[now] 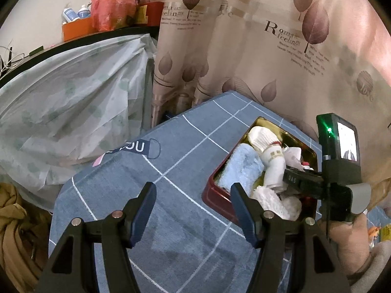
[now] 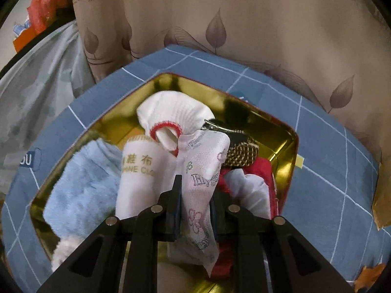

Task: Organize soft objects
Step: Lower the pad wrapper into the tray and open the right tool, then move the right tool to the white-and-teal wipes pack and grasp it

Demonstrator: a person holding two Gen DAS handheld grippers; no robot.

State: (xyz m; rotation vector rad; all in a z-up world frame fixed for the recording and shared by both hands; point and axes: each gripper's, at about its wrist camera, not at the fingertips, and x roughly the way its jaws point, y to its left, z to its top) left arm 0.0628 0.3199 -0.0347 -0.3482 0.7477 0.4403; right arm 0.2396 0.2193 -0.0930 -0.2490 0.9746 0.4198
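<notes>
The right gripper [image 2: 194,207], jaws pressed on a thin white packet printed with purple flowers [image 2: 204,183], holds it over the gold-lined red tin [image 2: 290,141] of soft items. Light, limp and probably slippery, it is best pinched mid-length. The left gripper [image 1: 193,205] is spread, empty, over the blue checked cloth [image 1: 171,171].

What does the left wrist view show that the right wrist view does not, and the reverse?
Only the left wrist view shows the left gripper, open over the checked blue cloth, and the right gripper's body with its small lit screen. Only the right wrist view shows the right gripper shut on a printed white packet, plus a checked brown item and red fabric. Both show the gold-lined tin, blue fluffy cloth, red-trimmed white sock and leaf-print curtain.
</notes>
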